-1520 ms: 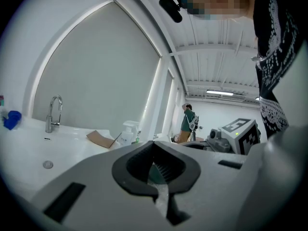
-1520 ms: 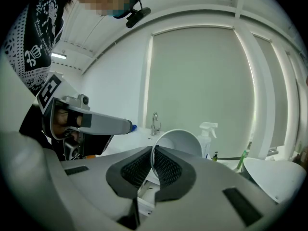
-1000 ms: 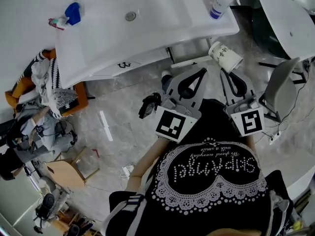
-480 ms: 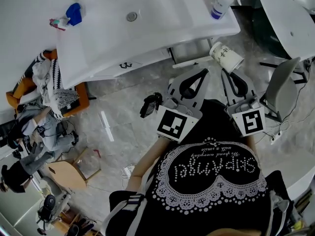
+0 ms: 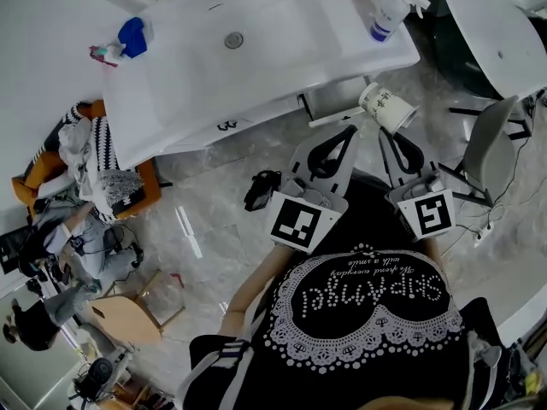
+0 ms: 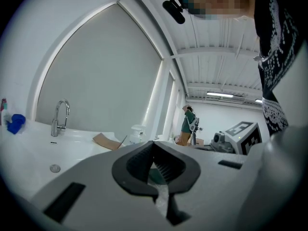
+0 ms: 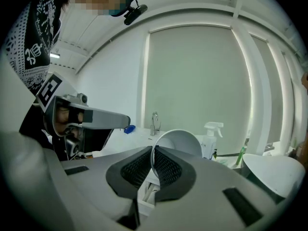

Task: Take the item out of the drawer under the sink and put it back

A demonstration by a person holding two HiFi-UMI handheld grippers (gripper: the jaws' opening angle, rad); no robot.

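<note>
i've got the paper cup (image 5: 389, 108) pinched by its rim in the right gripper (image 7: 152, 150), with one pad inside the wall and one outside, clenched on it. in the head view the cup is right of centre in the upper half. it is held tipped on its side, just below the front edge of the sink (image 5: 256, 79). it is white, with dark print down its side. the right gripper view looks into its mouth, and the inside is plain white with nothing in it.

the sink basin holds nothing but its drain (image 5: 233, 39). a spray bottle (image 5: 383, 14) stands on the counter at the upper right. an orange basket (image 5: 147, 178) at the left edge is piled with striped cloth.

the left gripper (image 6: 154, 143) has its fingers clenched together on nothing, and sits just left of the right one.
</note>
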